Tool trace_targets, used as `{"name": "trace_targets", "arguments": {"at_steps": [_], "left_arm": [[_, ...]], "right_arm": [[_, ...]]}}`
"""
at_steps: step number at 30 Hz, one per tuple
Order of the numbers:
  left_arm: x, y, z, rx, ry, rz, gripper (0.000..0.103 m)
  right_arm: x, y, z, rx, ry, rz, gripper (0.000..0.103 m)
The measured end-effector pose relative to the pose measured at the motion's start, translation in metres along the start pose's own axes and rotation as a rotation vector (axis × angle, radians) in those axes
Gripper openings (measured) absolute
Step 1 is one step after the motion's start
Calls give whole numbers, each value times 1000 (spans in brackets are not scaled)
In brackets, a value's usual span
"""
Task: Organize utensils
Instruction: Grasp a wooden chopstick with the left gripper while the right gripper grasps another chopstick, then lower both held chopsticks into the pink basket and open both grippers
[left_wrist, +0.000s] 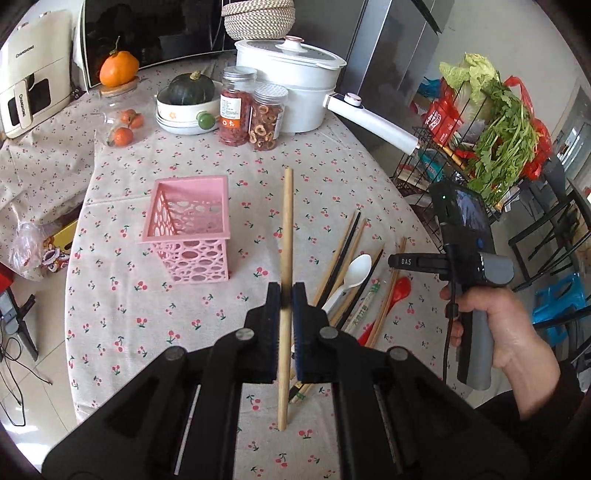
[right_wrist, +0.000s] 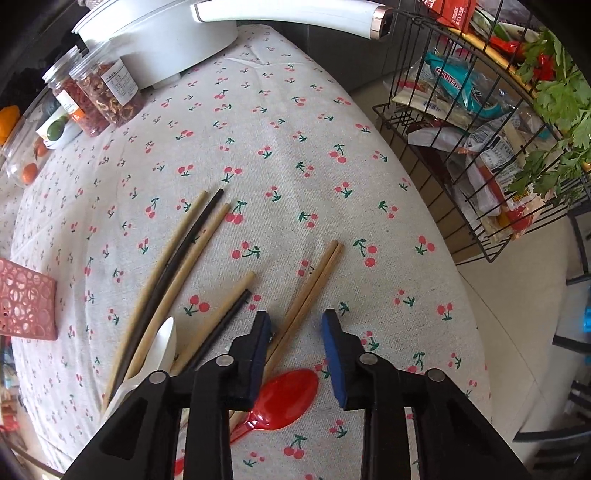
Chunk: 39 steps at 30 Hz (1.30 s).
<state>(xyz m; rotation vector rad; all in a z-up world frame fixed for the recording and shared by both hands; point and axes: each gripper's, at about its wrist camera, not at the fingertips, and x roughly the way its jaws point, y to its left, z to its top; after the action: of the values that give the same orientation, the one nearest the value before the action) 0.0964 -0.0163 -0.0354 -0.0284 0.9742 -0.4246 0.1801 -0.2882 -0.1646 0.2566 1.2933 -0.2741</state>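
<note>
My left gripper (left_wrist: 286, 295) is shut on a light wooden chopstick (left_wrist: 287, 229), held above the table and pointing away from me. A pink perforated utensil holder (left_wrist: 190, 225) stands left of it, empty as far as I see; its edge shows in the right wrist view (right_wrist: 26, 306). My right gripper (right_wrist: 295, 325) is open, low over a pile of utensils: a pair of brown chopsticks (right_wrist: 314, 280), a red spoon (right_wrist: 288, 395), a white spoon (right_wrist: 164, 347), and several tan and black chopsticks (right_wrist: 177, 258). The same pile shows in the left wrist view (left_wrist: 354, 273).
The cherry-print tablecloth (right_wrist: 295, 147) covers a round table. At the back stand a white pot (left_wrist: 291, 74) with a long handle, two jars (left_wrist: 251, 110) and a bowl with a squash (left_wrist: 190, 96). A wire rack with greens and packets (right_wrist: 480, 129) stands off the right edge.
</note>
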Motion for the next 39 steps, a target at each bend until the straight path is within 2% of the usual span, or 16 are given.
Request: {"name": "trace_targets", "arguments": {"at_steps": [4, 9, 13, 19, 26, 30, 34, 39], "left_arm": [[-7, 12, -5, -12, -16, 4, 7], [-19, 26, -10, -58, -34, -22, 7], [-37, 34, -8, -73, -85, -32, 7], [-70, 40, -2, -95, -197, -38, 7], [-108, 46, 12, -96, -394, -51, 7], [-119, 54, 21, -122, -491, -39, 7], [-121, 62, 28, -155, -543, -4, 7], [-116, 69, 37, -182, -554, 22, 7]], "right_arm": [[-1, -2, -2, 22, -27, 22, 13], [-1, -22, -4, 139, -14, 184, 9], [-13, -34, -7, 190, -30, 264, 9], [-77, -29, -22, 144, -190, 334, 8], [-154, -7, -46, 47, -407, 397, 5], [-181, 9, -45, 27, -485, 464, 5], [-197, 27, -41, -15, -538, 494, 5], [-215, 52, -35, -62, -577, 555, 5]]}}
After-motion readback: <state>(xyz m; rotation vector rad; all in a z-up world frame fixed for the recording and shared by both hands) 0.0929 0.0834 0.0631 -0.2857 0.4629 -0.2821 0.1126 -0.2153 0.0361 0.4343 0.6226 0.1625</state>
